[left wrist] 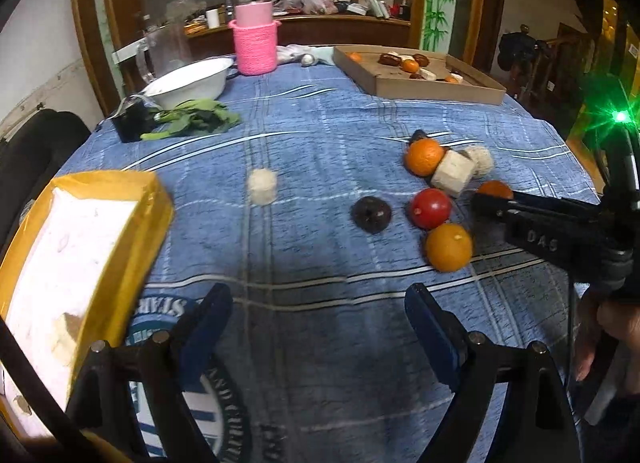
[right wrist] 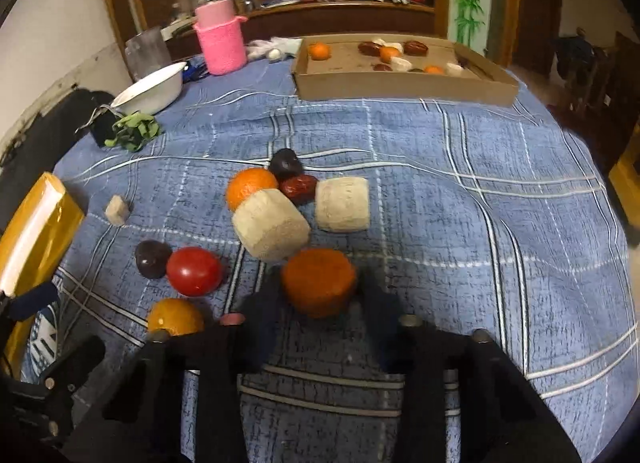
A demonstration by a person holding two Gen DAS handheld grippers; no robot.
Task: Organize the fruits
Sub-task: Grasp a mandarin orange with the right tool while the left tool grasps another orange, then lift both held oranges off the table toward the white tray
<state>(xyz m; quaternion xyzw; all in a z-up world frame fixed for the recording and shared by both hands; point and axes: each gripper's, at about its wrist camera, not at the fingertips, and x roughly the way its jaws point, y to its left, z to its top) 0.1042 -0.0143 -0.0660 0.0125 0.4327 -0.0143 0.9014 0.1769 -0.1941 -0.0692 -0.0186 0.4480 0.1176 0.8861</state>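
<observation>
Loose fruits lie on the blue checked tablecloth (left wrist: 320,135): a red tomato (left wrist: 430,208), a dark plum (left wrist: 371,214), two oranges (left wrist: 448,247) (left wrist: 424,156) and pale cut pieces (left wrist: 453,172) (left wrist: 262,186). My left gripper (left wrist: 318,321) is open and empty above the cloth, short of the fruits. My right gripper (right wrist: 318,295) has its fingers on both sides of an orange fruit (right wrist: 319,281) resting on the cloth. In the right wrist view a red date (right wrist: 298,188) and a second dark plum (right wrist: 285,163) lie behind it. A cardboard tray (right wrist: 400,83) holds several fruits at the back.
A yellow box (left wrist: 80,263) with a white inside sits at the left. A white bowl (left wrist: 188,81), green leaves (left wrist: 196,119), a pink knitted holder with a jar (left wrist: 256,43) and a clear jug stand at the back left. A wooden cabinet lies behind.
</observation>
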